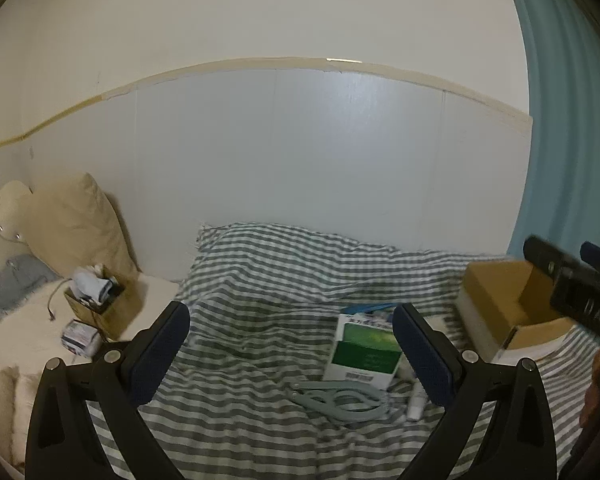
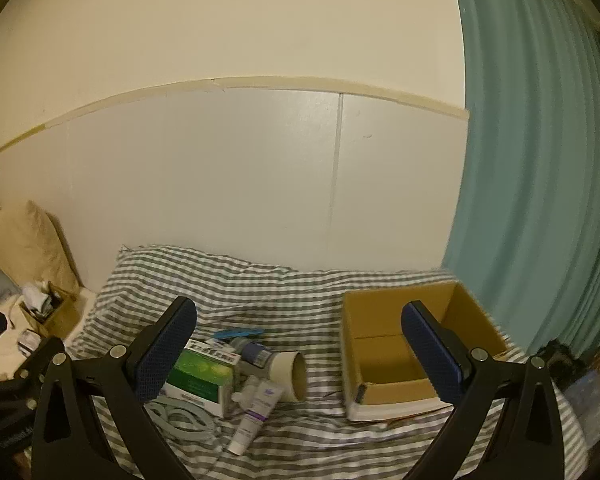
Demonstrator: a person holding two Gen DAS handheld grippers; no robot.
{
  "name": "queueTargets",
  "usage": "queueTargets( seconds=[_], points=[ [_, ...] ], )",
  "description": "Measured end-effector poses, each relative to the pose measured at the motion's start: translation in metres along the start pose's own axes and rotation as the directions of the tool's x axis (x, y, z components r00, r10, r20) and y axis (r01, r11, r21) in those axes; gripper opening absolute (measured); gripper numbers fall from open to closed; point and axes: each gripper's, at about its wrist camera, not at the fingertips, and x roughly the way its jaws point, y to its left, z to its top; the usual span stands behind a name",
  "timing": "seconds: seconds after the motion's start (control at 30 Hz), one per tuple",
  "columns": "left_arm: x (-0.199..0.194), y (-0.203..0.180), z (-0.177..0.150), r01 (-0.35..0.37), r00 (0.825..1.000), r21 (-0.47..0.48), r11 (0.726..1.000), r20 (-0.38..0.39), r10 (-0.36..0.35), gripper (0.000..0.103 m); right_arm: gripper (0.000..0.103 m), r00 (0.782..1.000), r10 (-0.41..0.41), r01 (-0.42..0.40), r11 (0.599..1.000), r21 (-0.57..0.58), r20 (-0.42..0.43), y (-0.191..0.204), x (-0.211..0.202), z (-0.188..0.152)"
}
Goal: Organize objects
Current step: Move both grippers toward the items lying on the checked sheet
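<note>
A striped bedspread (image 2: 260, 292) is covering the bed; a teal curtain (image 2: 540, 200) is hanging at three o'clock beside the pale wall (image 2: 220, 180).

Legible markings are few. The green-and-white carton (image 2: 199, 381) lying on the striped bedsheet (image 2: 300, 440) carries a white band of dark characters along its upper edge and a barcode on its lower white panel (image 1: 364, 376), but neither can be read at this resolution. The white tube (image 2: 254, 420) beside it bears a purple emblem and small print, also illegible, and the right tool (image 1: 580, 292), seen from the left wrist, shows pale letters too blurred to make out.
</note>
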Motion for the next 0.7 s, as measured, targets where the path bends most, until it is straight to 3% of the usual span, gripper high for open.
queueTargets(
  seconds=[0.17, 0.3, 0.53, 0.7],
  points=[
    [0.011, -0.007, -0.007, -0.021, 0.999, 0.034, 0.999, -0.031, 0.022, 0.103, 0.103, 0.997, -0.019, 0.016, 0.999, -0.038, -0.079, -0.006, 0.02, -0.026],
    [0.013, -0.014, -0.006, -0.028, 0.998, 0.042, 0.999, -0.052, 0.03, 0.103, 0.103, 0.993, 0.003, -0.002, 1.0, 0.008, -0.119, -0.023, 0.023, -0.037],
    [0.005, -0.024, 0.013, -0.022, 0.999, 0.065, 0.998, -0.047, 0.025, 0.103, 0.103, 0.993, -0.001, 0.003, 1.0, 0.025, -0.114, -0.037, 0.014, -0.032],
    [-0.001, -0.027, 0.037, -0.016, 0.999, 0.019, 1.0, -0.043, 0.016, 0.103, 0.103, 0.994, -0.003, 0.008, 0.999, 0.044, -0.112, -0.044, 0.011, -0.029]
  ],
)
